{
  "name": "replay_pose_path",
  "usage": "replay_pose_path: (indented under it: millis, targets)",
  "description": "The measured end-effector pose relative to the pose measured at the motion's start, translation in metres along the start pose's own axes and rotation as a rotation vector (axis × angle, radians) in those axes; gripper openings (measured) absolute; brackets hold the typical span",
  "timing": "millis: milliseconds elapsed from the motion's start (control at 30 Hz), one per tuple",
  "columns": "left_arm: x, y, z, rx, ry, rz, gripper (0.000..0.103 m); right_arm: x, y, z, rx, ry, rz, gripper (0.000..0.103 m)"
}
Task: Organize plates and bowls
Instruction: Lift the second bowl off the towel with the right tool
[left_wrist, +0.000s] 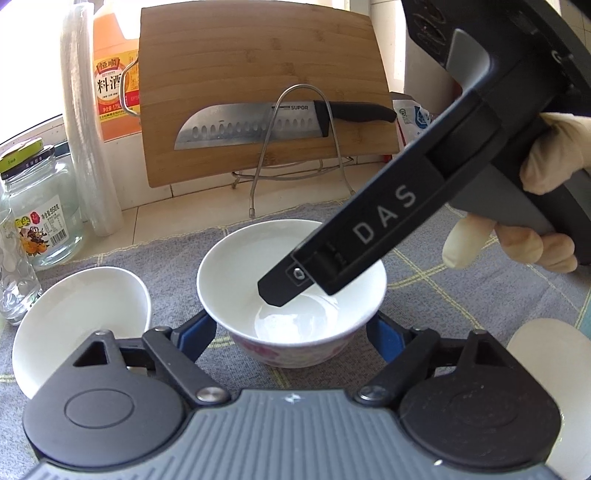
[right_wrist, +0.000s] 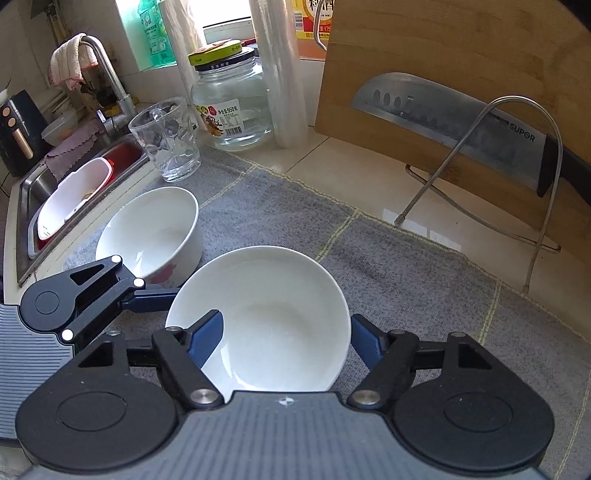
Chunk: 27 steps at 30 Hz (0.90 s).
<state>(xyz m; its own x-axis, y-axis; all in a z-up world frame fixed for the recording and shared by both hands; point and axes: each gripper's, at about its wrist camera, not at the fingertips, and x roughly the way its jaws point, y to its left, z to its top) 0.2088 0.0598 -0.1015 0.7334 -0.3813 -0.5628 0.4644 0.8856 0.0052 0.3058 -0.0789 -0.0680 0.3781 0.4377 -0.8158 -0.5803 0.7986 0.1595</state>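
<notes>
A white bowl with pink flowers on its outside, the middle bowl (left_wrist: 255, 266) (right_wrist: 280, 325), stands on a grey cloth (left_wrist: 177, 251). My left gripper (left_wrist: 291, 332) has a blue finger against its outer wall on each side. In the right wrist view one of those left fingers (right_wrist: 155, 295) reaches the bowl from the left. My right gripper (right_wrist: 288, 328) straddles the bowl's wall with one finger (left_wrist: 280, 288) inside; the other is outside and half hidden by the rim. A second bowl (left_wrist: 81, 317) (right_wrist: 147, 229) stands to the left, touching neither gripper.
Behind the cloth a wooden cutting board (left_wrist: 258, 74) leans in a wire stand (left_wrist: 295, 147) with a knife (left_wrist: 258, 125). A glass jar (right_wrist: 232, 107), a tumbler (right_wrist: 166, 140) and plastic rolls (right_wrist: 280, 74) stand at the back left. The sink (right_wrist: 74, 192) lies beyond. A white rounded object (left_wrist: 546, 350) is at the right.
</notes>
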Motion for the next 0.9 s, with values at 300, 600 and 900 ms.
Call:
replay_pose_path:
  millis: [300,600,900]
  targets:
    - [-0.002,0.0,0.0,0.006,0.008,-0.016,0.088,-0.003,-0.005,0.002,0.063,0.005,0.042,0.079]
    - [-0.017,-0.005,0.005,0.012,0.006,-0.041,0.088,-0.025,-0.001,0.0,0.101,-0.002,0.064,0.08]
    - [-0.042,-0.021,0.007,0.046,-0.001,-0.07,0.088,-0.056,0.006,-0.016,0.148,-0.033,0.085,0.08]
